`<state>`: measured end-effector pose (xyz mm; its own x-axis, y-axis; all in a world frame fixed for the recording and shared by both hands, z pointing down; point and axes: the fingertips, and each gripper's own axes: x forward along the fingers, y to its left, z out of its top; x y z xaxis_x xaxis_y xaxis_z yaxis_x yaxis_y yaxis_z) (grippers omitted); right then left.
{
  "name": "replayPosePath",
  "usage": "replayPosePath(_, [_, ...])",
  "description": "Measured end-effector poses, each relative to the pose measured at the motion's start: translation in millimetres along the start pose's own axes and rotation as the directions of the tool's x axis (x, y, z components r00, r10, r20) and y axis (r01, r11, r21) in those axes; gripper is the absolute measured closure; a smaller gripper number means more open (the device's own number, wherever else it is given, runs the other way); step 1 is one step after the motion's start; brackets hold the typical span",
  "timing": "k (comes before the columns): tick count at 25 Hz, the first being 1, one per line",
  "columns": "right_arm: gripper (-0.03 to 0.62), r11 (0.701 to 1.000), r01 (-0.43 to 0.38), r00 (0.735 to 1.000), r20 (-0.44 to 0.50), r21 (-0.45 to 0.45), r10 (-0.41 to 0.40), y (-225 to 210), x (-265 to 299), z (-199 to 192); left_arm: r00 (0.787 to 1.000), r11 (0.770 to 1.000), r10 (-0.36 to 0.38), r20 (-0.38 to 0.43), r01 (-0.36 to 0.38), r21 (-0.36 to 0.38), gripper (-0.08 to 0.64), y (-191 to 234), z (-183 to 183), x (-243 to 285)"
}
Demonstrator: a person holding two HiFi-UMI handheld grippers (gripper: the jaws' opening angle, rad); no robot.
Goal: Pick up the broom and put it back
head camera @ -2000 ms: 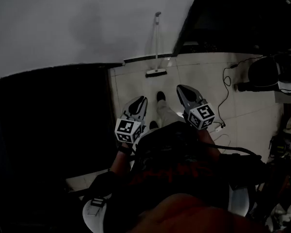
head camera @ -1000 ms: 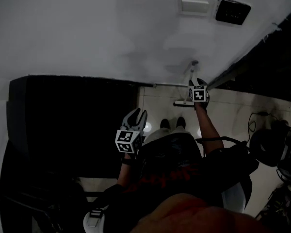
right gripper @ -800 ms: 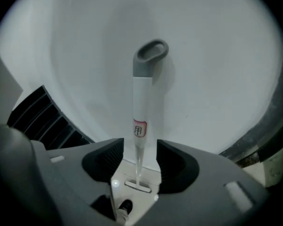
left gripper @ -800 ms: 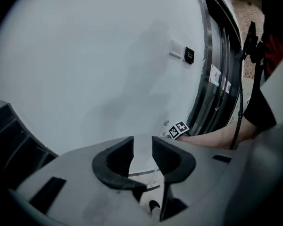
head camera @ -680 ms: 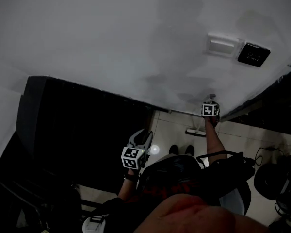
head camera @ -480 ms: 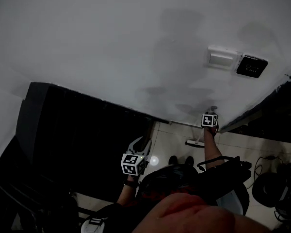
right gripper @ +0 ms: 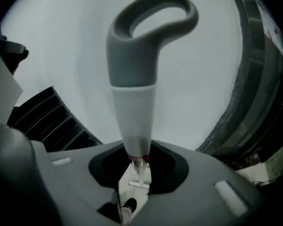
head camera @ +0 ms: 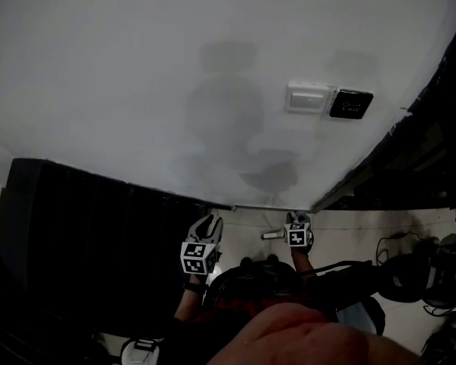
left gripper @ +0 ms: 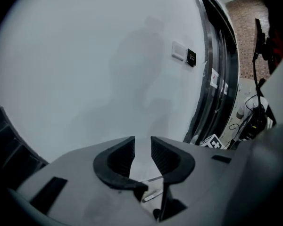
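Right gripper (right gripper: 137,160) clenched on broom handle (right gripper: 133,117) just below loop (right gripper: 189,16), likely to keep it upright near wall (head camera: 137,74). Left gripper (left gripper: 142,152) parted, empty, held aside.

My head camera looks steeply down over my left gripper (head camera: 207,223) and right gripper (head camera: 297,220) to the far wall (head camera: 137,67). Both gripper cameras sit near their jaws, facing that wall, the right tight on the broom (right gripper: 133,112).

Broom handle (right gripper: 132,102): smooth matt grey-white plastic. Wall (head camera: 137,90): matt paint. Left gripper (left gripper: 142,145) pads: ribbed, matt.
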<state>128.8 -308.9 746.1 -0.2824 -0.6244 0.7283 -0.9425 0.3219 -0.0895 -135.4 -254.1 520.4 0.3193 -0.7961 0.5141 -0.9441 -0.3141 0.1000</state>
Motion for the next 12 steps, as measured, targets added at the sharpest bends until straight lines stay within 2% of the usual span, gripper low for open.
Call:
replayPosePath(3, [0.498,0.998,-0.052,0.998,0.036,-0.046,0.054,23,-40,13,0.999,0.998,-0.049,0.021,0.049,0.03,0.447,-8,10,5])
replayPosePath(6, [0.499,0.995,-0.067,0.985,0.152,-0.07,0.077,28,-88,50,0.994,0.995,-0.1,0.047,0.099,0.023,0.446,-18,17,7])
replayPosePath(9, [0.499,0.995,-0.072,0.944,0.319,-0.067,0.09,26,-143,102,0.989,0.992,-0.124,0.086,0.124,-0.001,0.446,-23,32,4])
replayPosePath(12, [0.499,0.994,-0.082,0.889,0.447,-0.071,0.105,30,-197,143,0.983,0.99,-0.142,0.115,0.141,0.022,0.448,-29,51,1])
